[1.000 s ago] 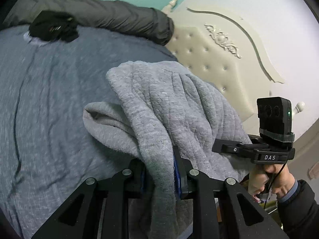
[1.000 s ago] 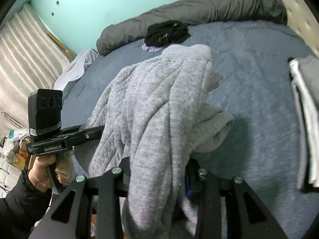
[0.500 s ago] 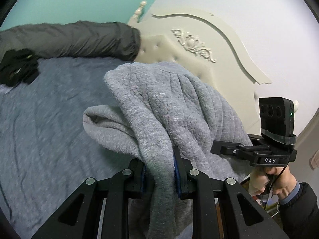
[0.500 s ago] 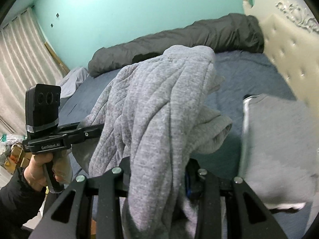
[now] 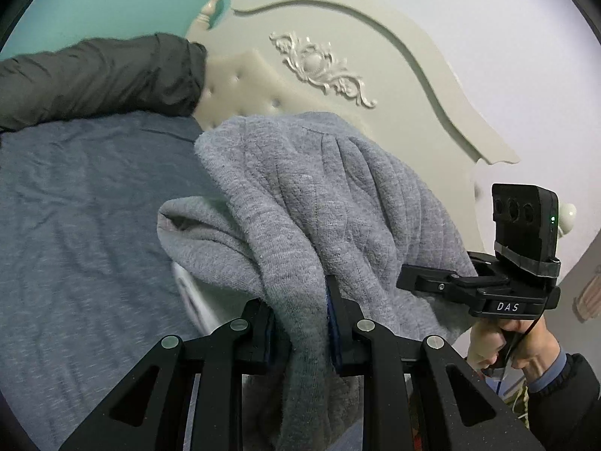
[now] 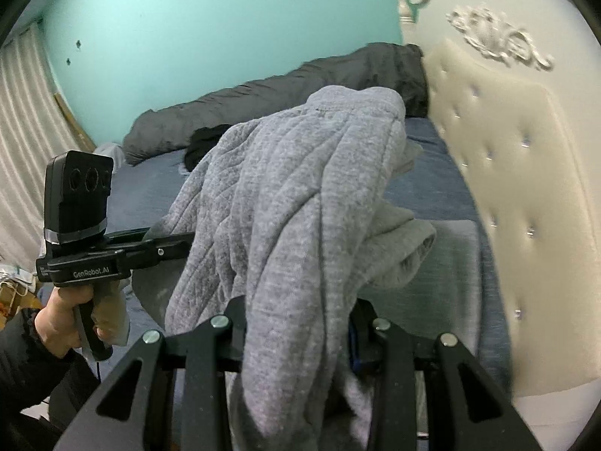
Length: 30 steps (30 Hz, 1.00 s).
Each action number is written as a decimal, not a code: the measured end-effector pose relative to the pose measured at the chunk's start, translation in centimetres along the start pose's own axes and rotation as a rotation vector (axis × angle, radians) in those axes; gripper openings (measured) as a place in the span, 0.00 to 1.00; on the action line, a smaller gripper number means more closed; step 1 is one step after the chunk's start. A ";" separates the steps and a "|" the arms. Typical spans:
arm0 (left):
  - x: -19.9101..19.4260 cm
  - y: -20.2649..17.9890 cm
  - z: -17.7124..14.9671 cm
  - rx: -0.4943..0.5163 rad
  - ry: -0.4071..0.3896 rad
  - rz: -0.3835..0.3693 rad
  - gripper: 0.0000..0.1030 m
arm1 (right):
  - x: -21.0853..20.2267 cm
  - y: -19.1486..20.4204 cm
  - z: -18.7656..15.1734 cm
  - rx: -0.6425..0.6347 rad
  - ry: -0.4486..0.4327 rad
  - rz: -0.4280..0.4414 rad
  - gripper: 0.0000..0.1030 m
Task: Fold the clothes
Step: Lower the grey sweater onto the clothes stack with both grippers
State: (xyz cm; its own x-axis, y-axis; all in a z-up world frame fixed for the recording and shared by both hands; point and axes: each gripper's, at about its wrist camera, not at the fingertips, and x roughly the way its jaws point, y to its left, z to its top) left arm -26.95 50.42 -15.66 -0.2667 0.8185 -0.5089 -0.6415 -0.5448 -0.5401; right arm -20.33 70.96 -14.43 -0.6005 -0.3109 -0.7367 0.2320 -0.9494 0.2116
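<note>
- Left wrist view, left side: blue-grey bed sheet (image 5: pixel 82 203), lightly creased; dark grey duvet (image 5: pixel 101 75) rolled along its far edge, one end against the cream headboard (image 5: pixel 338 71).
- Centre: grey sweatshirt (image 5: pixel 311 195) bunched and lifted clear of the sheet, draped over and forward of the left gripper (image 5: pixel 300 323). One thick fold runs down between the jaws; both pads press on it, so the jaws are clenched on the cloth.
- Right: the right gripper (image 5: pixel 435 282), held by a hand (image 5: pixel 507 342), reaches into the same sweatshirt from the side.
- Right wrist view, left side: hand (image 6: pixel 71 312) holding the left gripper (image 6: pixel 165 244), its tip buried in the cloth.
- Centre: sweatshirt (image 6: pixel 300 203) hangs over the right gripper (image 6: pixel 300 323); a wad of fabric fills the gap, jaws clamped on it.
- Right: folded grey garment (image 6: pixel 447 274) lying on the sheet below the headboard (image 6: pixel 526 173), just behind the sweatshirt.
</note>
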 end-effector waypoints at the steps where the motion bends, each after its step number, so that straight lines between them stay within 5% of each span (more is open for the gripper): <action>1: 1.2 -0.2 -0.1 -0.003 0.008 0.000 0.23 | 0.2 -1.1 -0.1 0.000 0.009 -0.010 0.34; 13: 11.2 1.2 -4.9 -0.076 0.124 0.039 0.23 | 6.6 -8.7 -5.5 0.060 0.096 -0.113 0.39; 18: 11.2 1.2 -4.9 -0.081 0.130 0.036 0.24 | 6.3 -10.5 -5.5 0.144 0.073 -0.091 0.54; 30: 6.3 0.1 -3.2 0.018 0.040 0.119 0.28 | -0.5 -9.7 -5.4 0.200 -0.107 -0.238 0.60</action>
State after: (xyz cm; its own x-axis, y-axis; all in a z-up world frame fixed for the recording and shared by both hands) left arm -26.42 54.94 -21.06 -0.3130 0.7402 -0.5950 -0.6200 -0.6339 -0.4624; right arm -18.09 80.60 -19.58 -0.6991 -0.0725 -0.7113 -0.0731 -0.9824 0.1719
